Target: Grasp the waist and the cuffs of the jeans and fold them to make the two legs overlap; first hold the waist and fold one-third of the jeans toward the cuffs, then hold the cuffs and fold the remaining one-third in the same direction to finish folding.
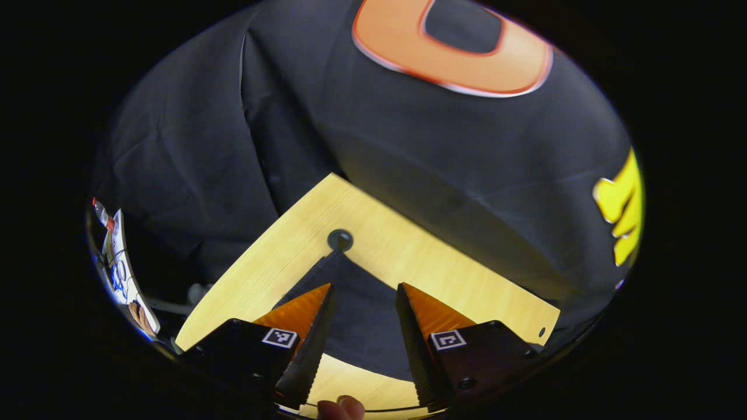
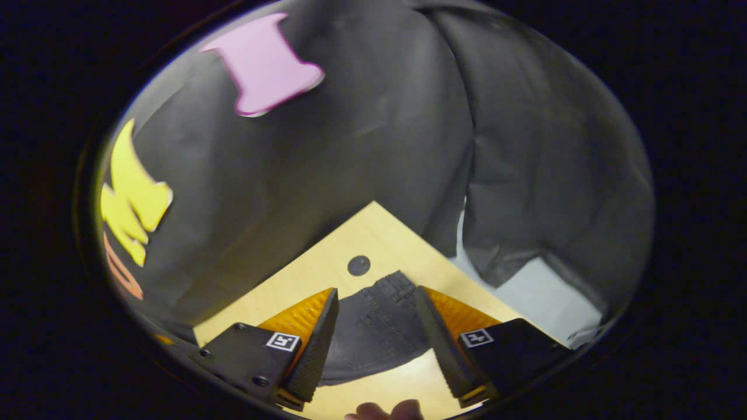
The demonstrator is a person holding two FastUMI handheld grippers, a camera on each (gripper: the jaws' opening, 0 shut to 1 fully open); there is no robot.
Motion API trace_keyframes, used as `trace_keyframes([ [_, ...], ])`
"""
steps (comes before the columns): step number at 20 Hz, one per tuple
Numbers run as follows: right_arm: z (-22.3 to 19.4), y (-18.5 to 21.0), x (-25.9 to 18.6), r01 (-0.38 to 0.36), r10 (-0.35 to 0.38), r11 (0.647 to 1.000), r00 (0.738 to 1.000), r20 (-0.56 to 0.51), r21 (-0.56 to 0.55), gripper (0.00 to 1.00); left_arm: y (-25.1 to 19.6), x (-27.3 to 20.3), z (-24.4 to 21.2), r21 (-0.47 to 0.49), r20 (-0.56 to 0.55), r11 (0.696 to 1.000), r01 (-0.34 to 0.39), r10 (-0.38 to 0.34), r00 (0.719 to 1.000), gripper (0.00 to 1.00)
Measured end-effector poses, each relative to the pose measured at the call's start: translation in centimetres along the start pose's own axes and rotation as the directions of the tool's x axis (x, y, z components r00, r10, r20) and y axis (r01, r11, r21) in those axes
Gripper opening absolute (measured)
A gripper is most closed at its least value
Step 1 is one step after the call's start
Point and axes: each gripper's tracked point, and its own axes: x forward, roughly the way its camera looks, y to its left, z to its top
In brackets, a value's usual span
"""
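Below, dark jeans [image 2: 373, 332] on table [image 2: 315, 274]

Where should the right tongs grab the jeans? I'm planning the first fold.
On the waistband edge of the jeans, near the belt loop, coming from above and past the waist end. The dark denim lies flat on the table, so one finger must slip under. The right tongs hover open over it.

A recording booth, not a home: black cloth wall [image 1: 245, 146] hangs close behind a bare wooden counter [image 1: 402, 245] with a round grommet hole [image 1: 340, 239].
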Motion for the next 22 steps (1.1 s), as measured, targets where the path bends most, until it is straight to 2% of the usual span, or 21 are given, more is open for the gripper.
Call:
trace_keyframes([
  [2, 0.6, 0.7, -4.3, -0.007, 0.02, 0.993, 0.994, 0.107, -0.12, 0.77, -2.4, -3.8, 1.4, 0.053, 0.134, 0.997, 0.052, -0.059, 0.989, 0.7],
  [4, 0.4, 2.0, -7.7, -0.024, 0.072, 0.974, 0.976, 0.208, -0.225, 0.93, -4.6, -7.6, -0.2, 0.116, 0.229, 0.988, 0.106, -0.13, 0.965, 0.72],
  [6, -0.3, 3.4, -11.3, -0.062, 0.154, 0.952, 0.943, 0.295, -0.3, 0.88, -7.0, -10.3, -2.5, 0.187, 0.307, 0.97, 0.156, -0.209, 0.928, 0.72],
  [8, -1.7, 3.9, -14.7, -0.104, 0.235, 0.927, 0.911, 0.34, -0.361, 0.85, -9.0, -12.5, -5.6, 0.25, 0.353, 0.947, 0.199, -0.281, 0.892, 0.76],
  [10, -3.9, 3.9, -16.9, -0.129, 0.266, 0.914, 0.906, 0.329, -0.384, 0.86, -11.1, -14.4, -9.2, 0.261, 0.344, 0.929, 0.262, -0.343, 0.874, 0.84],
  [11, -5.0, 3.7, -17.3, -0.132, 0.264, 0.914, 0.912, 0.315, -0.383, 0.82, -12.1, -15.2, -11.2, 0.259, 0.335, 0.924, 0.281, -0.359, 0.871, 0.85],
  [12, -6.0, 3.5, -17.7, -0.145, 0.266, 0.918, 0.916, 0.302, -0.368, 0.9, -12.9, -15.7, -12.7, 0.268, 0.33, 0.917, 0.295, -0.375, 0.866, 0.84],
  [13, -7.0, 3.0, -17.9, -0.148, 0.254, 0.926, 0.925, 0.283, -0.347, 0.88, -13.5, -16.1, -13.9, 0.286, 0.326, 0.911, 0.297, -0.384, 0.864, 0.85],
  [15, -8.8, 1.3, -16.1, -0.146, 0.222, 0.941, 0.948, 0.229, -0.306, 0.94, -14.1, -16.5, -16.3, 0.308, 0.311, 0.905, 0.295, -0.388, 0.867, 0.85],
  [16, -10.0, 0.4, -15.0, -0.149, 0.209, 0.947, 0.959, 0.192, -0.286, 0.92, -14.5, -16.7, -17.1, 0.307, 0.304, 0.901, 0.307, -0.399, 0.865, 0.85],
  [18, -12.2, -2.1, -12.3, -0.149, 0.183, 0.955, 0.976, 0.116, -0.256, 0.96, -15.3, -17.1, -18.4, 0.307, 0.28, 0.899, 0.313, -0.4, 0.873, 0.85],
  [19, -12.9, -2.8, -10.7, -0.161, 0.182, 0.964, 0.979, 0.086, -0.211, 0.93, -15.5, -17.3, -19.1, 0.31, 0.272, 0.897, 0.315, -0.402, 0.875, 0.85],
  [20, -13.5, -3.6, -8.9, -0.171, 0.181, 0.975, 0.982, 0.059, -0.141, 0.96, -15.5, -17.7, -19.5, 0.315, 0.267, 0.897, 0.31, -0.398, 0.878, 0.85],
  [22, -14.2, -5.3, -5.0, -0.158, 0.158, 0.987, 0.987, 0.025, -0.002, 0.93, -15.5, -18.2, -20.2, 0.324, 0.26, 0.898, 0.299, -0.389, 0.884, 0.85],
])
